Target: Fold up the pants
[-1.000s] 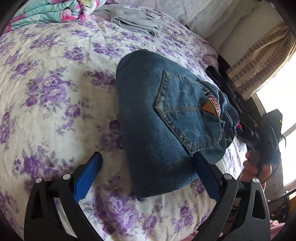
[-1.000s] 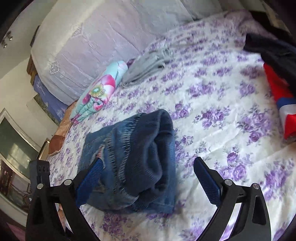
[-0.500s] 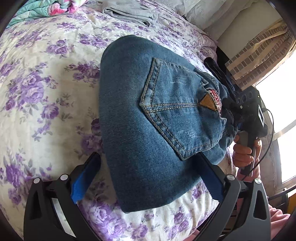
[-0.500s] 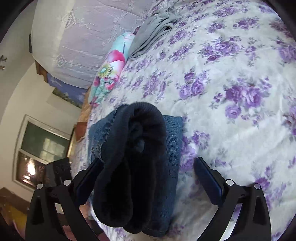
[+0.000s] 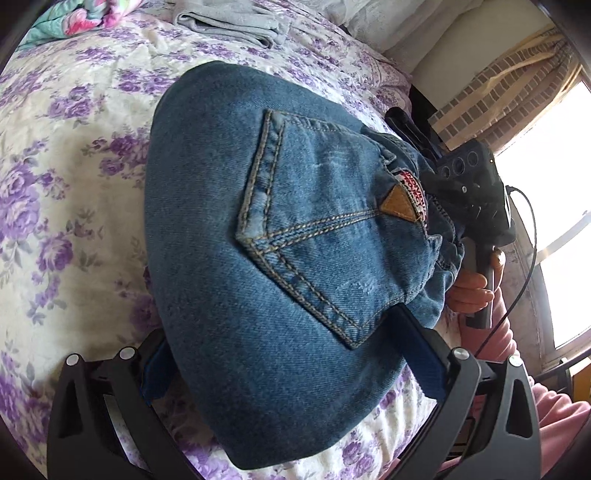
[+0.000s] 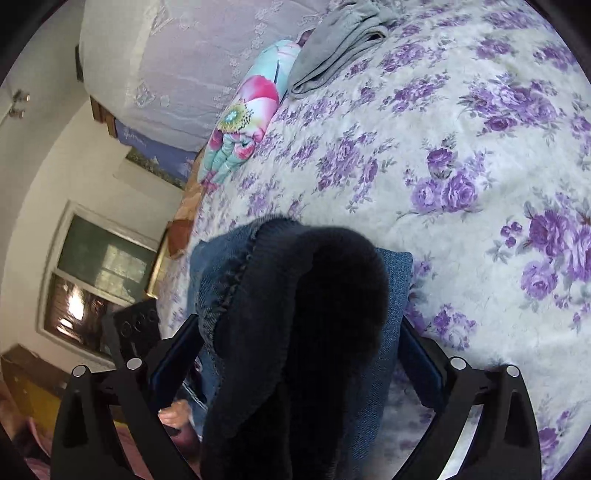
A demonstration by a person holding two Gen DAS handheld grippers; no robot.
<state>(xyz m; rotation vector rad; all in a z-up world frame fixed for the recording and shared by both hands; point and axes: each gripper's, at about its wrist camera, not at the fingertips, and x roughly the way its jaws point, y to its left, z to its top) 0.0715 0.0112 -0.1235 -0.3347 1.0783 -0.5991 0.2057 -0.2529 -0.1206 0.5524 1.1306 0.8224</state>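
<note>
The folded blue jeans [image 5: 280, 236] lie on the floral bedsheet [image 5: 74, 177], back pocket up. My left gripper [image 5: 291, 365] is wide open, its blue-padded jaws standing on either side of the near end of the bundle. My right gripper [image 6: 295, 354] is also wide open and straddles the opposite end, where the dark fleecy lining of the jeans [image 6: 310, 332] fills the gap between the jaws. The right gripper also shows in the left wrist view [image 5: 469, 192], held by a hand at the waistband end. Whether the pads touch the cloth I cannot tell.
Folded grey clothes [image 5: 229, 22] and a rolled floral blanket [image 6: 243, 122] lie at the head of the bed by a white lace pillow [image 6: 192, 55]. The bed edge, a curtain [image 5: 509, 92] and a bright window are beside the jeans.
Both grippers have moved in over the ends of the folded jeans, which now fill the gap between each pair of jaws. Jaws have stayed open.
</note>
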